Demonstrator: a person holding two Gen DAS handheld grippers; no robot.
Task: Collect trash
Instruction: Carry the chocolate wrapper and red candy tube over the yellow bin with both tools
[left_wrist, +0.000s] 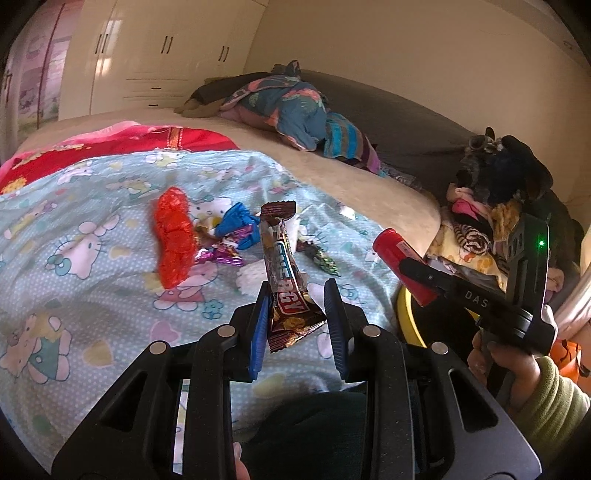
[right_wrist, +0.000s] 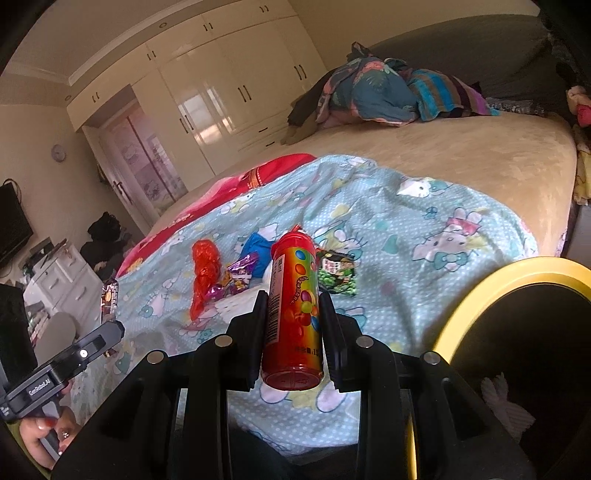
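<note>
My left gripper (left_wrist: 297, 295) is shut on a brown snack-bar wrapper (left_wrist: 282, 273), which stands up between its blue pads above the bed. My right gripper (right_wrist: 293, 306) is shut on a red candy tube (right_wrist: 293, 314) with coloured dots; the same candy tube (left_wrist: 402, 266) shows at the right of the left wrist view. On the light-blue cartoon blanket (left_wrist: 92, 258) lie an orange-red crumpled wrapper (left_wrist: 173, 240), a blue wrapper (left_wrist: 236, 221), purple foil wrappers (left_wrist: 221, 254) and a green packet (right_wrist: 338, 277). A yellow-rimmed bin (right_wrist: 480, 291) lined in black stands at the right, beside the bed.
A pile of clothes (left_wrist: 291, 110) lies at the far side of the beige bed (right_wrist: 461, 158). More clothes and a dark bag (left_wrist: 506, 173) are heaped at the right. White wardrobes (right_wrist: 221, 92) line the far wall. A white dresser (right_wrist: 59, 284) stands at the left.
</note>
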